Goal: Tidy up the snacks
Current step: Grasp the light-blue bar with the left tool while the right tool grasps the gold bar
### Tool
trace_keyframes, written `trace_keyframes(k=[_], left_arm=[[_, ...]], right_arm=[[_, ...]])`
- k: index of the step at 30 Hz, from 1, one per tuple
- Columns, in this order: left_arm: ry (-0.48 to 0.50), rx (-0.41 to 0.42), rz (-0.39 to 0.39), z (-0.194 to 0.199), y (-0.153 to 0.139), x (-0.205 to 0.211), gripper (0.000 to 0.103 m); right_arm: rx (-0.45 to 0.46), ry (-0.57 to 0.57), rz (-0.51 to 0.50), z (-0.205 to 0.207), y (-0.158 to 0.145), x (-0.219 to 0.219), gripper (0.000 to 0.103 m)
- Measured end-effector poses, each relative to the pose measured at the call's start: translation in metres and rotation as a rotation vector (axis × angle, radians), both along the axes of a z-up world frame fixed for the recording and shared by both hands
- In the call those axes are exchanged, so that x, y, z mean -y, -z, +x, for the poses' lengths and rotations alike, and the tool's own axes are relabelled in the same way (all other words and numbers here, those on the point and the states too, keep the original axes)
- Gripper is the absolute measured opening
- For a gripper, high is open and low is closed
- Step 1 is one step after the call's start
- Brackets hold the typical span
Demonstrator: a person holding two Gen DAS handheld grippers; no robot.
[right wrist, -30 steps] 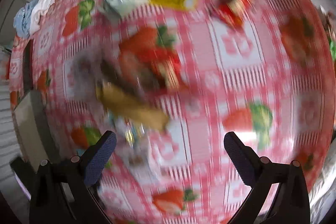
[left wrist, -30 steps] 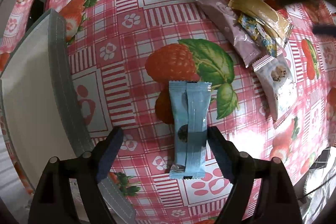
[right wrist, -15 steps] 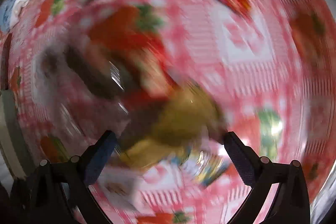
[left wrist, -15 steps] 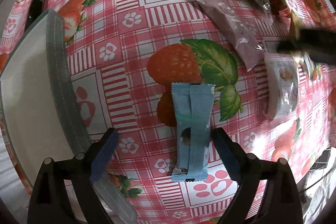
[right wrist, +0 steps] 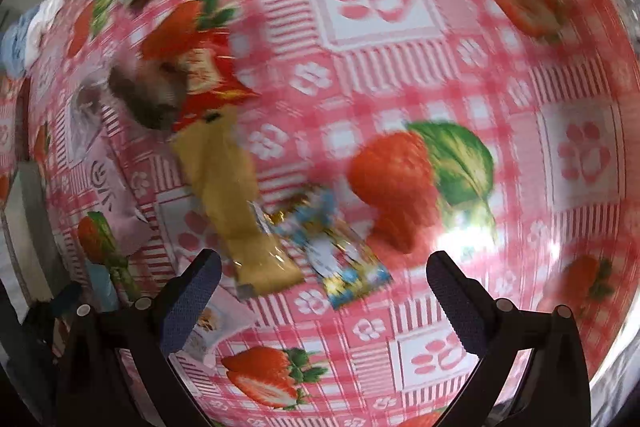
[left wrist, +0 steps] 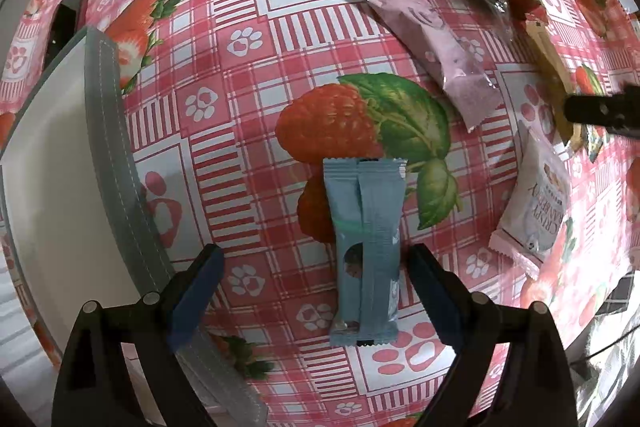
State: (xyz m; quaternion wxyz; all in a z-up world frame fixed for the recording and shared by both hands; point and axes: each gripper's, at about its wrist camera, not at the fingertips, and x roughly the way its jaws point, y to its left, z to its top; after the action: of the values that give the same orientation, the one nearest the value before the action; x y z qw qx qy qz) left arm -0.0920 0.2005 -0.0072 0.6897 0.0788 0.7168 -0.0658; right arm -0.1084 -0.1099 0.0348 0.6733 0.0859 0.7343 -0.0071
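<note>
Wrappers [left wrist: 440, 39] scattered top right | grey tray [left wrist: 108, 155] left | blue packet [left wrist: 366, 251] centre

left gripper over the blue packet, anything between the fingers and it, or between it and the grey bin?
Nothing visible. The left gripper is open, and the blue packet lies flat on the tablecloth between its fingers, with only bare cloth between pads and packet. Bare cloth also runs to the grey bin on the left. Other snacks lie to the right.
</note>
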Motion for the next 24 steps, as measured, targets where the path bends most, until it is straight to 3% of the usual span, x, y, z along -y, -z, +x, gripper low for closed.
trace_keyframes(k=[9, 16, 24], left_arm=[[-0.012, 0.025, -0.058, -0.008, -0.015, -0.01, 0.094], [-0.001, 0.017, -0.034, -0.003, -0.007, 0.007, 0.094], [-0.02, 0.022, 0.0, -0.003, 0.0, 0.027, 0.094]], right_arm=[[0.008, -0.219, -0.082, 0.033, 0.004, -0.042, 0.103], [0.01, -0.221, -0.052, 0.057, 0.003, -0.051, 0.103], [-0.019, -0.218, -0.058, 0.054, 0.017, -0.071, 0.103]])
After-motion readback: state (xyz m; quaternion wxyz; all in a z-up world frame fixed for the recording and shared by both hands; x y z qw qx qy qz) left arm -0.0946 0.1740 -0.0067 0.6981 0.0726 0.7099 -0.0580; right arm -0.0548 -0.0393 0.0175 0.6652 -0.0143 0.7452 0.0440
